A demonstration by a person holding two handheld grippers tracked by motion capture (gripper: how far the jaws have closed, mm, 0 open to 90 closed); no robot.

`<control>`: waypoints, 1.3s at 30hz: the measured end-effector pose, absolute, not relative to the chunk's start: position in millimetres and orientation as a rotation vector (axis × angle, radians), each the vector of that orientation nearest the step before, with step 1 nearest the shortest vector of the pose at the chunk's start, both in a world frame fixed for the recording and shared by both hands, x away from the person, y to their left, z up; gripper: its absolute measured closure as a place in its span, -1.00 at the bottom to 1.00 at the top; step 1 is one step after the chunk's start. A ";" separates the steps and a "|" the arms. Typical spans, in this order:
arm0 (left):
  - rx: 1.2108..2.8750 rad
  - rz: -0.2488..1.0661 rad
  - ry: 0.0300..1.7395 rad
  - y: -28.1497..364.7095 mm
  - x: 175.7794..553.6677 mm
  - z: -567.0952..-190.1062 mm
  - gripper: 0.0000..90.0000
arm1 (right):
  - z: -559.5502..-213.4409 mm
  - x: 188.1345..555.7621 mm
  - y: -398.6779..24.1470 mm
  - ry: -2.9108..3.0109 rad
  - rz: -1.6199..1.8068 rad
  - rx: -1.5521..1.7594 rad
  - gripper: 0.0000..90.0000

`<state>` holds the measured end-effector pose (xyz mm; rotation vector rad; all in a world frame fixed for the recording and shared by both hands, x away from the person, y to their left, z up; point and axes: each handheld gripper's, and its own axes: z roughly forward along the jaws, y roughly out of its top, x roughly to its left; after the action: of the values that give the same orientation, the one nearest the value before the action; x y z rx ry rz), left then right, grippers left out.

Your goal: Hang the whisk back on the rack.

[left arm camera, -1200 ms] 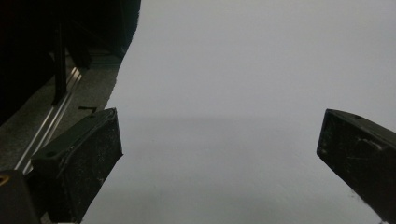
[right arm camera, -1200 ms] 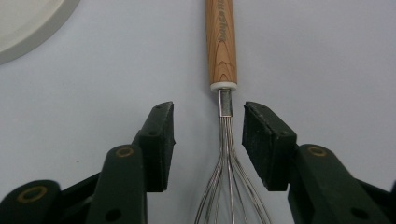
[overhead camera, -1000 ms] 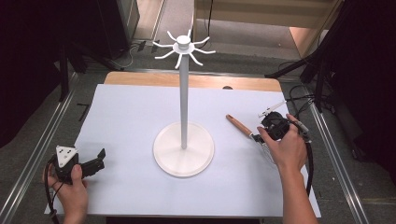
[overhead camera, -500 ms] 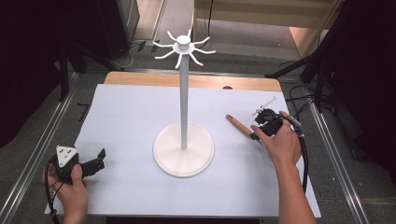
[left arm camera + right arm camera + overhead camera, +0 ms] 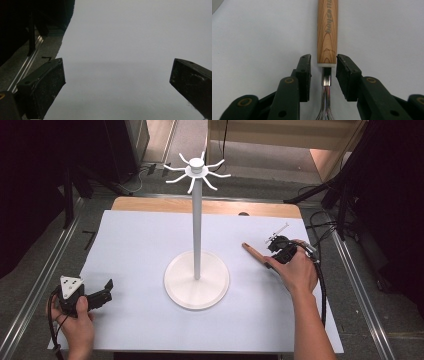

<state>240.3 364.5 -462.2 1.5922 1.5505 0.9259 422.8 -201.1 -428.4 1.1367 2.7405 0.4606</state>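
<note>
On the right side of the desk (image 5: 130,235), the right tongs (image 5: 323,67) had come in over the whisk (image 5: 327,32) that lay flat on the white sheet, wooden handle pointing toward the white stand (image 5: 197,270) and wire end toward the person's right hand (image 5: 296,272). Compared with a second earlier, that hand had slid inward and sunk a little, so the tongs sat low over the whisk in the high view (image 5: 278,251), where before they hovered farther out. Their jaws had just been closing, and the right gripper view showed the result: the two black pads stood narrow, one on each side of the metal neck just below the handle's white collar, with thin slivers of sheet showing between pads and neck. So the whisk was bracketed between the jaws but, as far as I could tell, not yet squeezed. That reads as the grasp in its final stretch, with the lift not begun.

Over at the near left corner, the left tongs (image 5: 97,292) had not budged across the three high views, resting by the left hand (image 5: 75,320) with jaws spread wide over bare sheet and nothing between them.

With hooks fanning out at the top of the stand (image 5: 197,168), the likely aim was to hang the whisk up there. A grip on the thin neck could let the heavier handle swing, so a firm pinch mattered.
</note>
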 end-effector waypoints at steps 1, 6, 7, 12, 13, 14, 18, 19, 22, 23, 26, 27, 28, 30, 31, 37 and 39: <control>1.592 0.926 1.551 364.5 240.3 -462.2 -0.99 | -428.4 422.8 -201.1 2.740 0.461 1.137 0.48; 1.593 0.925 1.551 364.5 240.3 -462.2 -0.99 | -429.5 428.2 -195.2 2.760 0.446 1.114 0.48; 1.593 0.925 1.551 364.5 240.3 -462.1 -0.99 | -429.3 428.9 -194.7 2.763 0.449 1.117 0.48; 1.593 0.923 1.551 364.7 240.3 -462.1 -0.99 | -429.8 432.8 -193.0 2.767 0.443 1.115 0.48; 1.594 0.922 1.551 364.7 240.3 -462.1 -0.99 | -430.3 433.5 -192.5 2.768 0.435 1.123 0.48; 1.594 0.922 1.551 364.7 240.3 -462.1 -0.99 | -430.9 434.0 -192.4 2.769 0.433 1.127 0.48; 1.591 0.922 1.552 364.8 240.3 -462.1 -0.99 | -433.1 436.6 -192.3 2.769 0.429 1.132 0.52; 1.591 0.921 1.553 364.8 240.3 -462.0 -0.99 | -433.5 437.0 -192.1 2.767 0.430 1.133 0.53; 1.589 0.920 1.552 364.9 240.3 -462.1 -0.99 | -434.7 437.8 -190.8 2.759 0.429 1.123 0.56; 1.586 0.920 1.551 364.9 240.3 -462.2 -0.99 | -435.3 437.9 -190.2 2.757 0.425 1.124 0.56; 1.588 0.919 1.552 365.1 240.2 -462.1 -0.99 | -436.0 438.6 -190.1 2.760 0.420 1.121 0.56; 1.588 0.920 1.552 364.9 240.3 -462.1 -0.99 | -436.4 438.8 -189.9 2.761 0.419 1.124 0.55; 1.589 0.921 1.553 364.8 240.3 -462.1 -0.99 | -437.1 439.1 -189.7 2.761 0.418 1.125 0.55; 1.589 0.922 1.553 364.8 240.3 -462.1 -0.99 | -439.2 439.6 -189.0 2.765 0.403 1.133 0.54; 1.589 0.922 1.553 364.8 240.3 -462.1 -0.99 | -440.5 440.0 -188.4 2.770 0.391 1.134 0.53; 1.590 0.918 1.554 365.1 240.2 -461.9 -0.99 | -443.7 440.6 -186.5 2.766 0.399 1.153 0.56; 1.588 0.917 1.552 365.2 240.2 -462.1 -0.99 | -443.8 440.5 -186.9 2.763 0.406 1.150 0.56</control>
<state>240.2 365.2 -462.1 1.5880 1.5521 0.9168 440.5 -186.9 -443.8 1.1501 2.7630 0.4062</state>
